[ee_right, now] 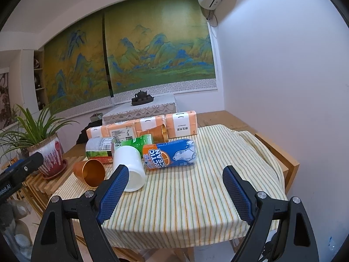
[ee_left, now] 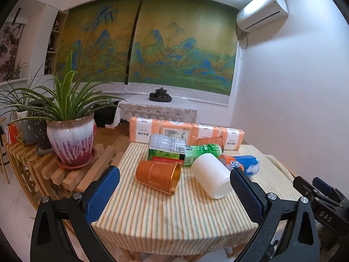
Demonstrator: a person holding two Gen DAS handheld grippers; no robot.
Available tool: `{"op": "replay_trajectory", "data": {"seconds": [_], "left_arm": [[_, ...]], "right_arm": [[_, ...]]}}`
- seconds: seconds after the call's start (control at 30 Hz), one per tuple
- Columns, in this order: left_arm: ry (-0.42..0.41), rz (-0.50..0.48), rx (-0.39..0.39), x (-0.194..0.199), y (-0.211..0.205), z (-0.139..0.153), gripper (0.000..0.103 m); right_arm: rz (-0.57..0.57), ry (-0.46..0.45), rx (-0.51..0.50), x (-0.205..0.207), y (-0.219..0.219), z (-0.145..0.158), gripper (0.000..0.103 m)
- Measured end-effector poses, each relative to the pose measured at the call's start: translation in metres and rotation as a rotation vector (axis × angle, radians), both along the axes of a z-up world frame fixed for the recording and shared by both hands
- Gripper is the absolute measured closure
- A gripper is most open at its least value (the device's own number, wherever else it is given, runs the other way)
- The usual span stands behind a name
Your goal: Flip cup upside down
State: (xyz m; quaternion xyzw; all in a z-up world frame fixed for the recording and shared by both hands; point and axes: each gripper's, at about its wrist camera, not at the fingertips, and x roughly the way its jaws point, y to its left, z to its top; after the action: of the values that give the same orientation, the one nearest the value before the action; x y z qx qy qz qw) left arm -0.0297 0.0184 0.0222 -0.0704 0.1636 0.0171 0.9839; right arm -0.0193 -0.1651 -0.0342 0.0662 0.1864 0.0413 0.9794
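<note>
Two cups lie on their sides on the striped tablecloth [ee_left: 165, 218]. One is an orange cup [ee_left: 158, 178] [ee_right: 90, 171] with a gold inside. The other is a white cup [ee_left: 210, 174] [ee_right: 129, 166]. Both mouths face the near edge. My left gripper [ee_left: 174, 170] is open and hovers just short of the two cups, holding nothing. My right gripper [ee_right: 175, 169] is open too, over bare cloth to the right of the white cup, whose edge sits behind its left finger. A second orange cup [ee_right: 158, 132] lies further back.
Behind the cups lie a blue and orange Arctic Ocean bottle [ee_right: 172, 154], a green bottle [ee_right: 133, 142] and a clear bottle [ee_right: 98, 147]. Orange tissue packs [ee_left: 185, 132] line the table's far edge. A potted plant [ee_left: 70, 139] stands on a slatted bench to the left, and a white wall is on the right.
</note>
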Motion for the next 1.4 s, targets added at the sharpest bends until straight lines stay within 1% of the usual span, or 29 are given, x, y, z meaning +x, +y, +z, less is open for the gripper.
{"op": "replay_trajectory", "data": {"seconds": [0.17,0.37,0.47,0.67,0.8,0.97,1.0,1.17,1.4], "left_arm": [[0.014,-0.003,0.001,-0.006,-0.003,0.003,0.0],[0.026,-0.009,0.025,-0.007,-0.01,0.006,0.0],[0.021,-0.012,0.013,-0.009,-0.009,0.007,0.0],[0.008,0.003,0.028,-0.009,-0.009,0.01,0.0],[-0.024,0.009,0.001,-0.009,-0.005,0.006,0.0],[-0.025,-0.052,-0.073,-0.004,0.002,0.0,0.0],[-0.028,-0.055,-0.077,-0.004,0.002,-0.001,0.0],[-0.039,-0.026,-0.079,-0.004,0.006,-0.002,0.001],[-0.044,0.007,-0.043,-0.002,0.009,0.0,0.001]], "right_arm": [[0.017,-0.001,-0.004,-0.005,0.004,0.002,0.018],[0.02,-0.004,-0.006,-0.009,0.006,0.005,0.018],[0.019,0.0,0.0,-0.009,0.005,0.005,0.018],[0.015,0.011,0.02,-0.004,0.001,0.005,0.018],[0.017,0.012,0.022,-0.001,0.0,0.002,0.018],[0.02,0.025,0.021,0.003,0.001,-0.002,0.018],[0.02,0.028,0.024,0.004,0.0,-0.003,0.018],[0.019,0.038,0.026,0.008,0.001,-0.006,0.018],[0.021,0.04,0.024,0.01,0.002,-0.008,0.018]]}}
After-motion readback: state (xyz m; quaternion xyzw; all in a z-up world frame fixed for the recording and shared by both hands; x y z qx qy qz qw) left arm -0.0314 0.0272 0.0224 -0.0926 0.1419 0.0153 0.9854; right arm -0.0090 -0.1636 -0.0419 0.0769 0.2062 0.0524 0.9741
